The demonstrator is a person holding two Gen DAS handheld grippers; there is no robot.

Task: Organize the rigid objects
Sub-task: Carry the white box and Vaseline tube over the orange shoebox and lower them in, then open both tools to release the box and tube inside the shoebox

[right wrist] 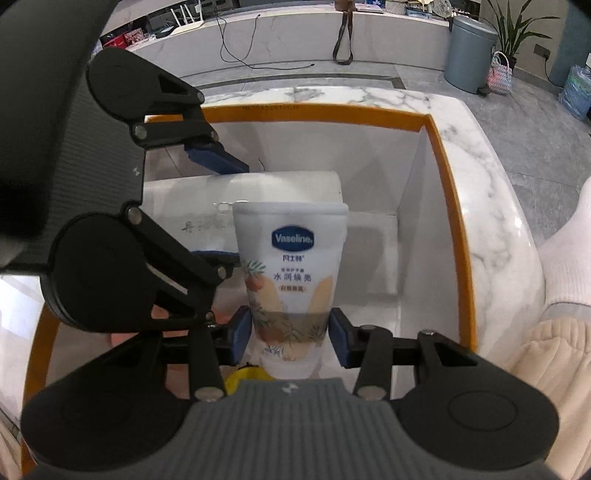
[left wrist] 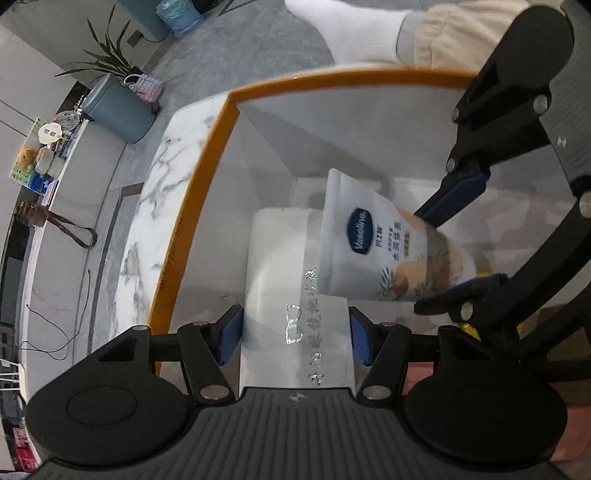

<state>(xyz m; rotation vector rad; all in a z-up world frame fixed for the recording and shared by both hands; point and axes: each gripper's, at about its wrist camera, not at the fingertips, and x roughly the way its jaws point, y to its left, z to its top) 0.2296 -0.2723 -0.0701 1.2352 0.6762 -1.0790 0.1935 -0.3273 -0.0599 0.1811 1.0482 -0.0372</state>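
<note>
Both pairs of tongs are down inside the open white box with the orange rim (left wrist: pixel 192 206), which sits on the marble worktop (right wrist: pixel 491 206).

The left tongs (left wrist: pixel 295 332) are closed on a white carton (left wrist: pixel 280 266) with silver lettering along its top — the blue pads (left wrist: pixel 229 334) press against its two long sides. The carton lies flat in the box, stretching away from the tongs toward the far wall.

The right tongs (right wrist: pixel 290 334) grip a Vaseline tube (right wrist: pixel 291 273), white with a blue oval logo and a printed leaf pattern. Their pads pinch the lower part of the tube near its cap end, and the flat crimped end points away from the tongs. In the left wrist view the tube (left wrist: pixel 384 240) hangs tilted over the right side of the carton, close above it; whether they touch I cannot tell.

A bit of something yellow (right wrist: pixel 245 378) shows low in the box, just under the right tongs.

Beyond the worktop stand a blue-grey bin (right wrist: pixel 469 51) and a potted plant (right wrist: pixel 513 29) on the tiled floor, and a foot in a white sock (left wrist: pixel 351 29) rests beside the box.
</note>
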